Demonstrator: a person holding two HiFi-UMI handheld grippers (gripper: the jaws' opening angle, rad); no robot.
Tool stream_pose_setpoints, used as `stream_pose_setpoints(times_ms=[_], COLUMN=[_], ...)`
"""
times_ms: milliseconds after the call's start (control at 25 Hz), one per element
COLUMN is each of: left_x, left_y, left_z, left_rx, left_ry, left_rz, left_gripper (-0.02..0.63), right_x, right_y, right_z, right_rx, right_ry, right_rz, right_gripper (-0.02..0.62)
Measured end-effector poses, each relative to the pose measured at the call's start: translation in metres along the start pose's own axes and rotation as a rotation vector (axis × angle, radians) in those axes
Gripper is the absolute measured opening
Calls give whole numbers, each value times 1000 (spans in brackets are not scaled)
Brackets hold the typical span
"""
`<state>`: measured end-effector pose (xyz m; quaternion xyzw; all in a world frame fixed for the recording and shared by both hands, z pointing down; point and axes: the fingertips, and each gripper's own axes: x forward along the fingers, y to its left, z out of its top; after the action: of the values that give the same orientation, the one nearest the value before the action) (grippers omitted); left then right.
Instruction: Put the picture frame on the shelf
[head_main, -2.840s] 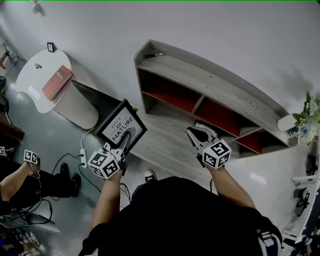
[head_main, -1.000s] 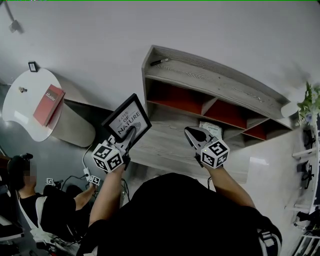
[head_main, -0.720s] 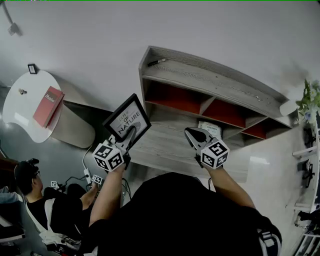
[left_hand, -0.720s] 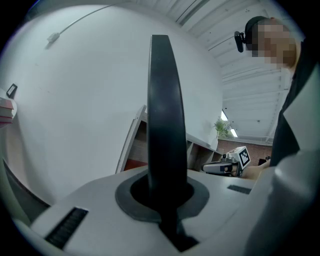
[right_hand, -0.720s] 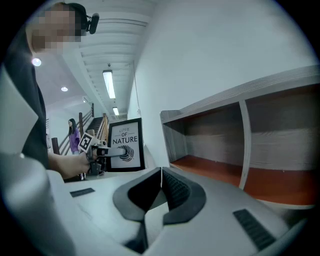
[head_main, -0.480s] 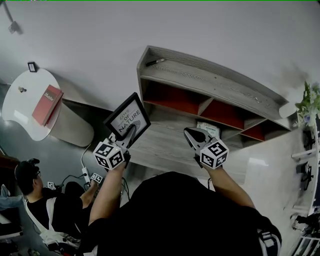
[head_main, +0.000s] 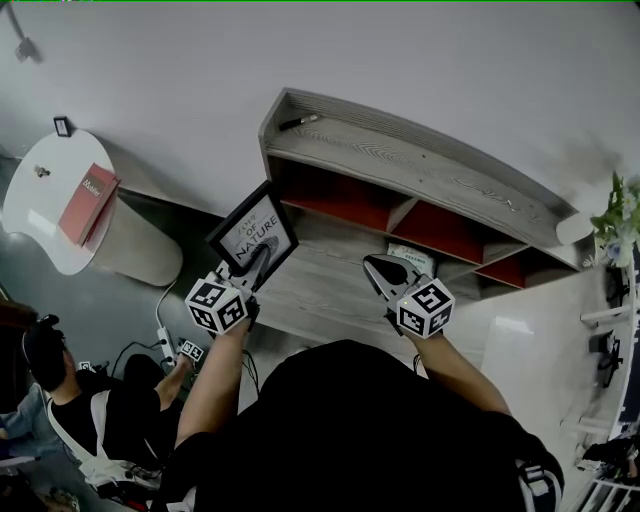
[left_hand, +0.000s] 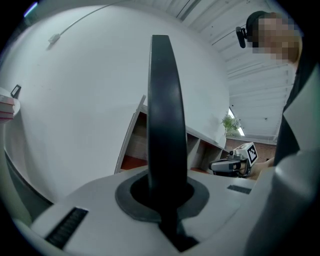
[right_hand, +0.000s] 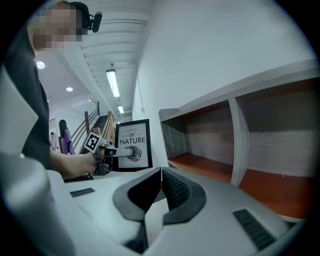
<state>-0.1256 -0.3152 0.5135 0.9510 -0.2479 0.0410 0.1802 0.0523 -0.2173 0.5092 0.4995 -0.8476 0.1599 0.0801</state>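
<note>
The picture frame (head_main: 255, 230), black-rimmed with a white print reading "NATURE", is held up in the air by its lower edge. My left gripper (head_main: 257, 264) is shut on it, just left of and in front of the grey wooden shelf (head_main: 400, 165) with red compartments. In the left gripper view the frame (left_hand: 162, 110) stands edge-on between the jaws. My right gripper (head_main: 379, 268) is shut with nothing in it, hovering before the shelf's lower board. From the right gripper view the frame (right_hand: 133, 145) faces me, beside the shelf's end (right_hand: 172, 137).
A white packet (head_main: 409, 258) lies on the shelf's lower board and a dark pen-like object (head_main: 298, 122) on its top. At the left stands a white round table (head_main: 40, 215) with a red book (head_main: 87, 190). A seated person (head_main: 55, 405) is at lower left, a plant (head_main: 618, 215) at far right.
My left gripper has carried the frame slightly up and closer to the shelf's left end. The right gripper has barely moved. A seated person has come into view at lower left.
</note>
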Motion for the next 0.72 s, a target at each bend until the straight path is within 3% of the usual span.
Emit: stream_pose_setpoints(times_ms=[720], left_x=[34], left_y=[14], left_z=[-6], left_rx=[-32], left_ry=[4], left_rz=[58], left_gripper=[28], right_x=[-17], right_y=[-29], right_z=[-13], right_rx=[9], right_ry=[45], right_rz=[9], right_gripper=[15])
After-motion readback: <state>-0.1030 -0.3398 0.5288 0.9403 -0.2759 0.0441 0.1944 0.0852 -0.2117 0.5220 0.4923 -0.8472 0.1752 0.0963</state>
